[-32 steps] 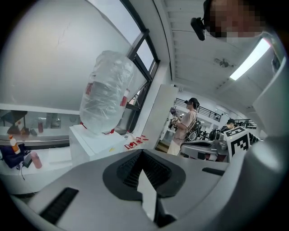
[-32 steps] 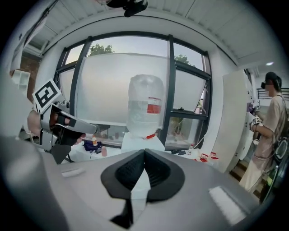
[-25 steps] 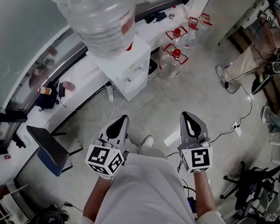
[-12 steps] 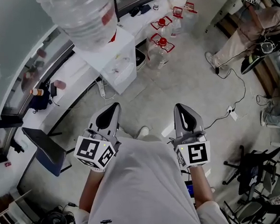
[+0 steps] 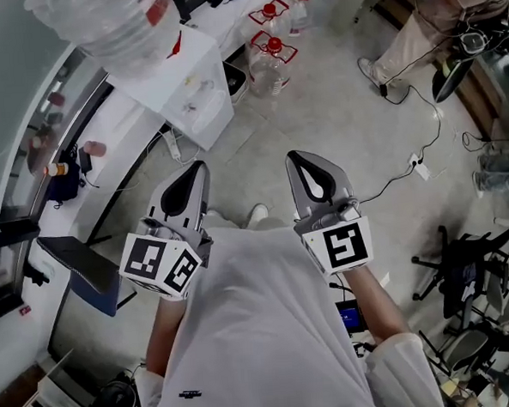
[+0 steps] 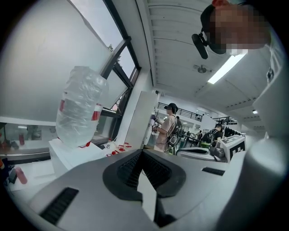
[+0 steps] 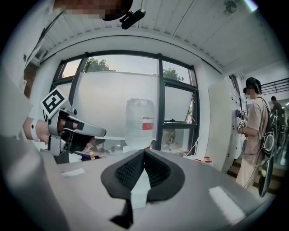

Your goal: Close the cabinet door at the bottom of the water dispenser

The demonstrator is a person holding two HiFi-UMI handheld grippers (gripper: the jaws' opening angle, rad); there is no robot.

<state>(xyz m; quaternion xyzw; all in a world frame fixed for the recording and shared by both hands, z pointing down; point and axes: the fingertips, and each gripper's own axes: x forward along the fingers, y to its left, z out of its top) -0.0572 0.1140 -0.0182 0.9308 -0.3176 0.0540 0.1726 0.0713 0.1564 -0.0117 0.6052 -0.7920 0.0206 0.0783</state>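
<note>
Water dispenser [image 5: 195, 97] well ahead of left gripper [image 5: 201, 164]; right gripper [image 5: 292, 156] likewise.

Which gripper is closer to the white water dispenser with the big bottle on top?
Left. The left gripper is just below the water dispenser in the head view, not touching it. The right gripper is farther out, off to the side.

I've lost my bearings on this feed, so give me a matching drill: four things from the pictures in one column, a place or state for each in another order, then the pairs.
1 big bottle
2 red-capped jugs
3 right gripper
4 other person

A on the floor beside the water dispenser
B shut, nothing in its fingers
C standing at the far right
D on top of the dispenser

Pairs: 1-D, 2-A, 3-B, 4-C.
</note>
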